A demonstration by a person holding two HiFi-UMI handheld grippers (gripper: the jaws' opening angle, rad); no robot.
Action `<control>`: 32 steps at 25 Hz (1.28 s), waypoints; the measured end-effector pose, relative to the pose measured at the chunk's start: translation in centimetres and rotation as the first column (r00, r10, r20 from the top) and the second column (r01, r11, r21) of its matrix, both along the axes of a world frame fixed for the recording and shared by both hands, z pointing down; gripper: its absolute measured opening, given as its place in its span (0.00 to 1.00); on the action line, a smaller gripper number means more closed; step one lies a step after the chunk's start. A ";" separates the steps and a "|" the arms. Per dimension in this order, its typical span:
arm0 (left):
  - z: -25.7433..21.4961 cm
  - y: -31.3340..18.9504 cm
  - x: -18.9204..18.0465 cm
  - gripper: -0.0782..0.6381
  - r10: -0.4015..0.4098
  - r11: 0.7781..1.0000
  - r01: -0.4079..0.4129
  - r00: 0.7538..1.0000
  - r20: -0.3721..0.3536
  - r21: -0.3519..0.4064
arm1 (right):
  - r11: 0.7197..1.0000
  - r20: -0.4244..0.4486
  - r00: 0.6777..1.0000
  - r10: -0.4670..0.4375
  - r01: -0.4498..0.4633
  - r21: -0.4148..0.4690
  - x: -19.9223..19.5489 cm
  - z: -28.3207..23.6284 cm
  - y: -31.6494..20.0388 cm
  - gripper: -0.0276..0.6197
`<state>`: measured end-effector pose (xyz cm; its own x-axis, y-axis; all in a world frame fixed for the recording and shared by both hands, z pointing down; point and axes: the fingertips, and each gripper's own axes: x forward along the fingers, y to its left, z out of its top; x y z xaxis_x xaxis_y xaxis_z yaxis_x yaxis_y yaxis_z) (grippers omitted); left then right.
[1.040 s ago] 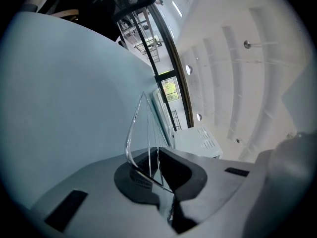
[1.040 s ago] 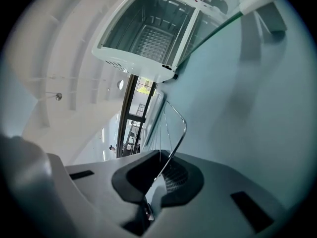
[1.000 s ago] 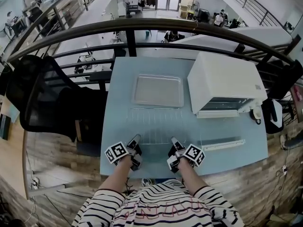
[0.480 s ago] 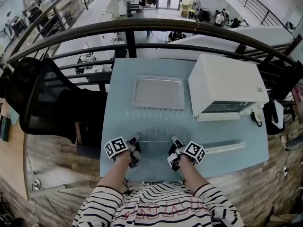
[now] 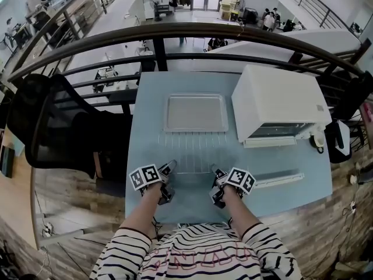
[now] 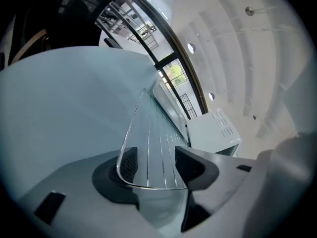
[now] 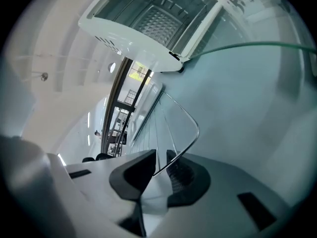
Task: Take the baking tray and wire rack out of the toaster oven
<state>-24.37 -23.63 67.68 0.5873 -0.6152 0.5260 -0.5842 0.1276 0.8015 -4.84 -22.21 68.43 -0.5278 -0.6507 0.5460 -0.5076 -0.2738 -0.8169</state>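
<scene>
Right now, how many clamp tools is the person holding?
2. The left gripper is at the wire rack's near left corner, the right gripper at its near right corner; both are opening, rack wire between their jaws.

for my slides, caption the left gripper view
Jaws of the left gripper opening around a corner of the wire rack
</scene>
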 end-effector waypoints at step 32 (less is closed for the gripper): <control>0.3 3.7 -3.0 0.60 0.287 0.948 -0.319 0.816 0.501 -0.023 | 0.903 -0.171 0.889 -0.425 0.406 -0.139 -0.9 0.3 3.7 0.42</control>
<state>-27.41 -19.95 68.00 0.4224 -0.4890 0.7632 -0.9035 -0.1599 0.3976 -5.76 -18.47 68.68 -0.6165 -0.3335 0.7133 -0.7366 -0.0759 -0.6721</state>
